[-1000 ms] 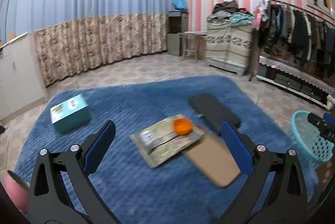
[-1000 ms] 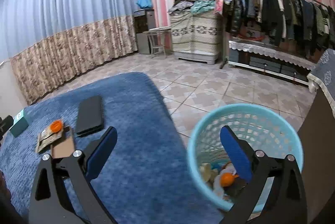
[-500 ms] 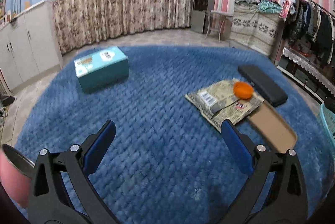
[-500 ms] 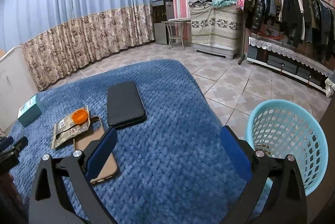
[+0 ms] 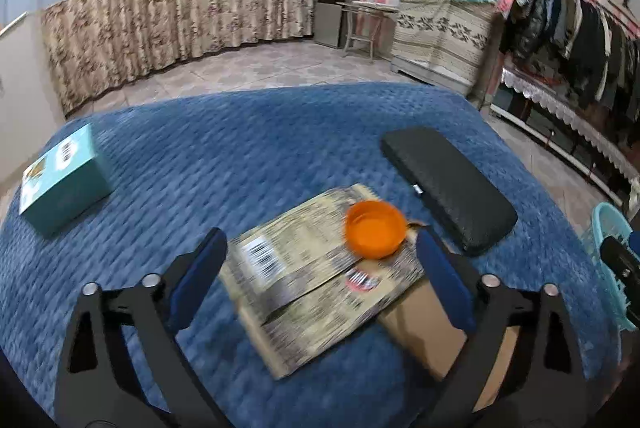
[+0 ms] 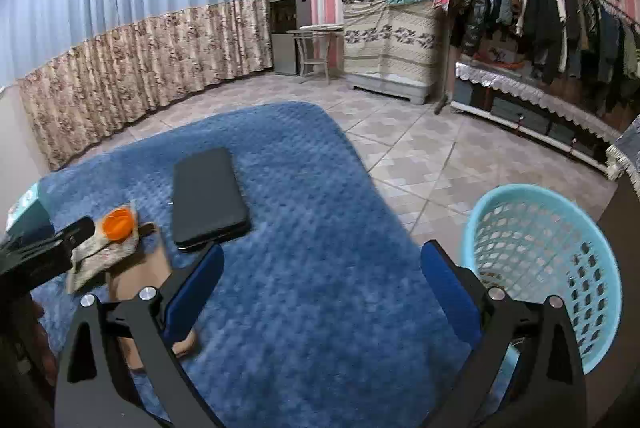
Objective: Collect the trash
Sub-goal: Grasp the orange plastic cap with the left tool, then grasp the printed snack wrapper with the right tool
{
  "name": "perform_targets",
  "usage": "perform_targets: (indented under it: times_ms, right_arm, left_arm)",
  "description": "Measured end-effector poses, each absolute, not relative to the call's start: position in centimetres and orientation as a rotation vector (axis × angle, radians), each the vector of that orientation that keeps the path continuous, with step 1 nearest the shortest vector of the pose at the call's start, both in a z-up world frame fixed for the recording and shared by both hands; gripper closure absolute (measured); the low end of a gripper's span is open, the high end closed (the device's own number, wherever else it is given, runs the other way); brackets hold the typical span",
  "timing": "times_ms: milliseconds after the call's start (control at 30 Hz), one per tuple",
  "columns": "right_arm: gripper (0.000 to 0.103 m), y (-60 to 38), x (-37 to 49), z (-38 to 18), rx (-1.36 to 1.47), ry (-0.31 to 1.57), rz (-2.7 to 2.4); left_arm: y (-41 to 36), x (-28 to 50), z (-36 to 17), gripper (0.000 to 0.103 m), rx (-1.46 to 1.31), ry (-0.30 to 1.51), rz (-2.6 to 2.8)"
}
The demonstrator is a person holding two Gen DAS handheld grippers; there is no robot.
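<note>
Left to right on the blue rug [image 5: 280, 132]: teal box [image 5: 60, 180] sitting at the far left edge. Mid-rug, the printed wrapper [image 5: 312, 276] is lying flat, partly over a brown flat case [image 5: 424, 324], with an orange cap [image 5: 374, 228] resting on its far right corner. Black flat case [image 5: 448, 188] just beside that, apart. Teal basket [image 6: 552, 260] standing on the tile floor off the rug's right edge.

Left claw [image 5: 320, 264] is straddling the wrapper, jaws wide but just been closing; wrapper is lying between them, pads not pressing it yet. Right claw [image 6: 320, 276] is hanging open over bare rug near the basket, holding nothing.

Step in hand, my read: grabbing the wrapper or cap.
- Wrapper is flat and thin, so getting one finger under an edge is going to matter; pinching the near raised edge looks safer than squeezing from above.
- Cap is loose on top and likely sliding off on lift; taking it separately is cleaner.
- Keeping the pads off the brown case underneath.

Hard to read: left view is motion-blurred, so wrapper print and its exact edges are smeared. Right finger is covering part of the brown case. Basket is cut off in the left view; its contents aren't visible from the right view either. Cap looks like a lid, can't confirm.
</note>
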State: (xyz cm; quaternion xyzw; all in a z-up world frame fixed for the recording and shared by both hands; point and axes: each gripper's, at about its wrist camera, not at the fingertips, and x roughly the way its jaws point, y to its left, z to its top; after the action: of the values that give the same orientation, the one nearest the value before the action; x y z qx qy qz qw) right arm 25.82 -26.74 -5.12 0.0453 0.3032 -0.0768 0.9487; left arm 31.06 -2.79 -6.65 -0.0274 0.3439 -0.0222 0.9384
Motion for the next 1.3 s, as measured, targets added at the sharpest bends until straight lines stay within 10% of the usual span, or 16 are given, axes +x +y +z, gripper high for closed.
perform_targets:
  times_ms: [333,1300]
  right_arm:
    - [0.006,-26.9,26.4,-5.7,0.105,0.627,-0.121]
    - [0.008,-11.7,31.9,-8.0,-0.024,0.757,0.272]
  left_arm:
    - [-3.3,31.8,-7.8,0.065,-0.074,0.746,-0.144]
    - [9.2,24.2,-7.7,0.065,-0.192,0.646,0.14]
